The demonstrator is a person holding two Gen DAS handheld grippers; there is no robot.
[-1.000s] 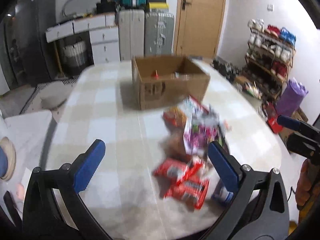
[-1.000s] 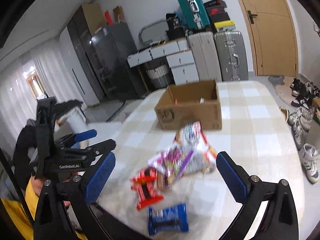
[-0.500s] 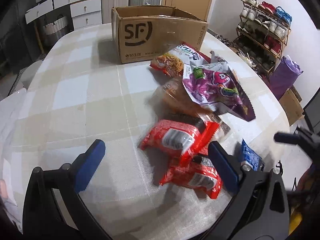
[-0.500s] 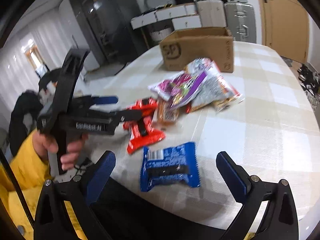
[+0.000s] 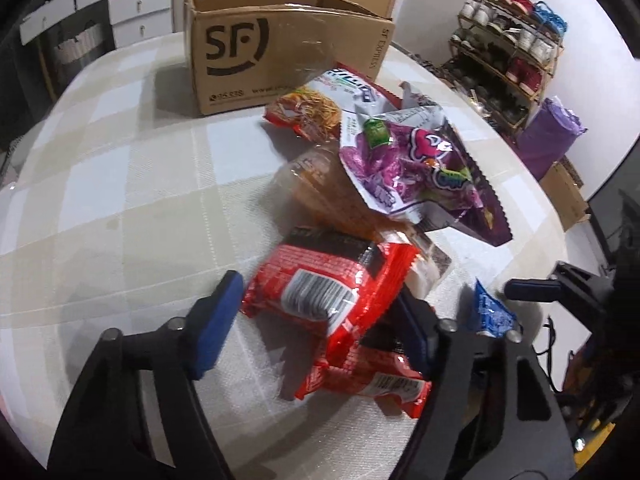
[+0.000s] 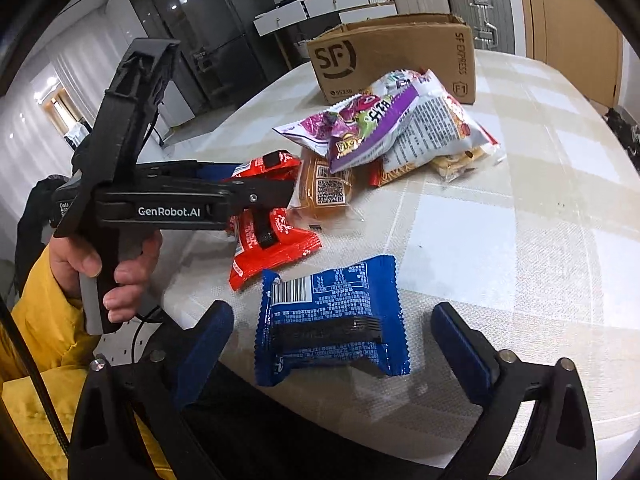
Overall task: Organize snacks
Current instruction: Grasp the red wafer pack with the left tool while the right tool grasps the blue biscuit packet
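Observation:
A pile of snacks lies on the checked table [image 5: 120, 184]. My left gripper [image 5: 316, 324] is open, with its jaws either side of the upper red packet [image 5: 320, 284], which lies on a second red packet [image 5: 372, 380]. My right gripper [image 6: 336, 340] is open around a blue packet [image 6: 332, 320] at the table's near edge. Behind are a clear-wrapped bun [image 5: 320, 188], a purple candy bag [image 5: 412, 164] and a noodle snack bag [image 5: 308, 112]. An open SF cardboard box [image 5: 280, 48] stands at the far side. The left gripper also shows in the right wrist view [image 6: 256, 196].
The table edge runs just under both grippers. A shoe rack [image 5: 512, 40] and a purple bag [image 5: 548, 136] stand right of the table. Drawers [image 5: 120, 4] and suitcases [image 6: 476, 4] line the far wall.
Both grippers have dropped and moved in on the snacks. The left jaws have narrowed around the upper red packet; the right jaws now bracket the blue packet.

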